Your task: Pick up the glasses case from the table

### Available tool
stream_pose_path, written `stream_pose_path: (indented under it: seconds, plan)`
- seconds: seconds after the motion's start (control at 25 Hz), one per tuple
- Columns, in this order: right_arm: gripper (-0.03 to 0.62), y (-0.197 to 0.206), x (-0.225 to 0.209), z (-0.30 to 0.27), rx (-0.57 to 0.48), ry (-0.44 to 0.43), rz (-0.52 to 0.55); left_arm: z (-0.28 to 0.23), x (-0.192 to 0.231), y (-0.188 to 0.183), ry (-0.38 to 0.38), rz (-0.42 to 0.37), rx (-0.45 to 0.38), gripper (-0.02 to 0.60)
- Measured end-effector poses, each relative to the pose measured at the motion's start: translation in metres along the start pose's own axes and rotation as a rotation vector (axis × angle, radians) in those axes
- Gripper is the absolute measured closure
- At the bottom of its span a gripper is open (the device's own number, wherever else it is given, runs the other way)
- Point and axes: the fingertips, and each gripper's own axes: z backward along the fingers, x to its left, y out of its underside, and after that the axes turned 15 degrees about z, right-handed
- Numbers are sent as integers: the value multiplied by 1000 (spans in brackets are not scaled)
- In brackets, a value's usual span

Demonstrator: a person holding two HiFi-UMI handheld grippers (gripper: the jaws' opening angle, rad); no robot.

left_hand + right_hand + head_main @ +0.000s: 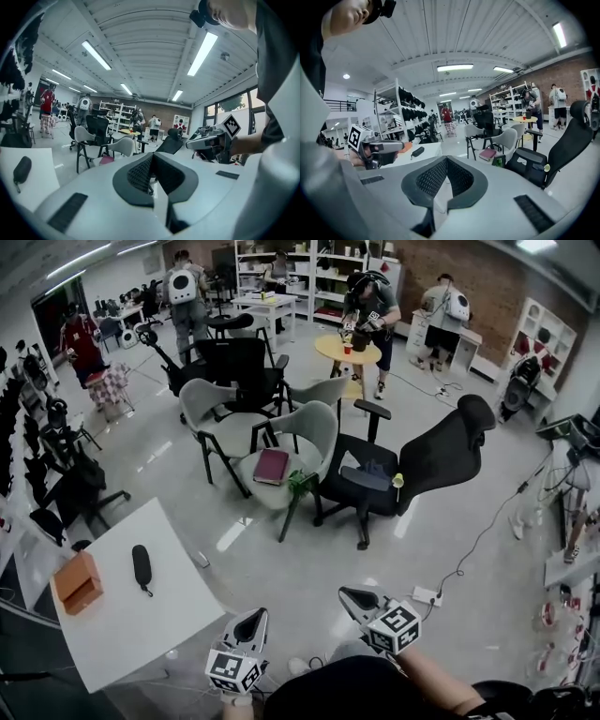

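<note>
Jaws on the left hand-held gripper [152,157] are pressed together, tip against tip, with nothing between them. The right hand-held gripper [446,159] shows the same: its two jaws meet at the front and pinch nothing. In the head view both are held low in front of the person, side by side but apart, over the grey floor [309,568], each with its marker cube nearest the body.

The glasses case [142,567], black, slim and closed, lies flat on the white worktop [131,634] at the lower left of the head view. It rests near an orange-brown box [78,582] on the same surface, with a gap between the two. The left hand-held gripper sits off the worktop's near right corner, well apart from the case; the right one is farther still. The case also shows at the left edge of the left gripper view.

Beyond the worktop stands a cluster of office chairs, and a dark red book [271,466] lies on the seat of a grey chair [302,432]. Several people stand at the far side of the room.
</note>
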Motion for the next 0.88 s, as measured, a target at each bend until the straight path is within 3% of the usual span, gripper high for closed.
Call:
stream_pose_path:
  seconds: [0.24, 0.4, 0.56, 0.88]
  plan:
    - [567, -1, 0, -37, 43, -18, 13, -2, 42, 3, -35, 33, 45, 565]
    - [566, -7, -22, -75, 37, -39, -1, -29, 67, -1, -53, 63, 59, 563]
    - [566, -18, -69, -117, 36, -80, 12, -82, 93, -20, -79, 65, 67, 565]
    - [566, -49, -181, -197, 34, -215, 24, -194, 142, -90, -214, 67, 28, 564]
